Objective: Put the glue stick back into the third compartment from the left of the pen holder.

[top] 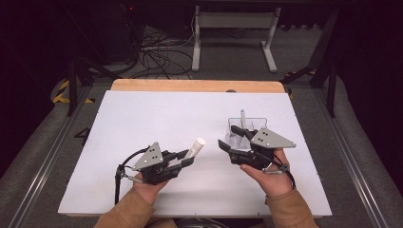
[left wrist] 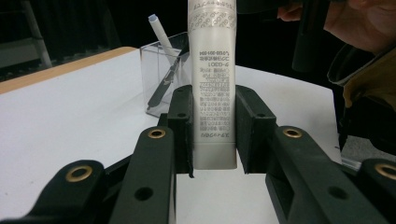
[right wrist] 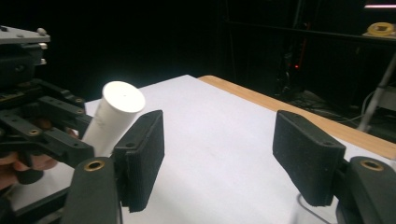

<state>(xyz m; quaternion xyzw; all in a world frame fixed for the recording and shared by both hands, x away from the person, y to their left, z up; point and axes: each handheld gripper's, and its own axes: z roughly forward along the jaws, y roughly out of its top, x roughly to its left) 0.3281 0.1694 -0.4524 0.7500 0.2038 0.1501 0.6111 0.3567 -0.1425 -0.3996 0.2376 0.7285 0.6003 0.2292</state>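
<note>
Black foam-faced pads (left wrist: 182,126) of the left gripper (top: 186,157) press on both sides of a white tube (left wrist: 214,84), clamping it near its flat crimped end. Smooth, matte plastic with grey printed text forms the tube's body; its round flat cap (right wrist: 123,96) points up and away over the white table (top: 152,123). Just beyond it stands a clear, square-walled container (left wrist: 161,77) holding a slim white stick and a dark tool, both leaning. Over that container in the high view hovers the right gripper (top: 229,137), its two blocky padded jaws spread wide with nothing between them. Bare light wood edges the table's far side (top: 195,85).
</note>
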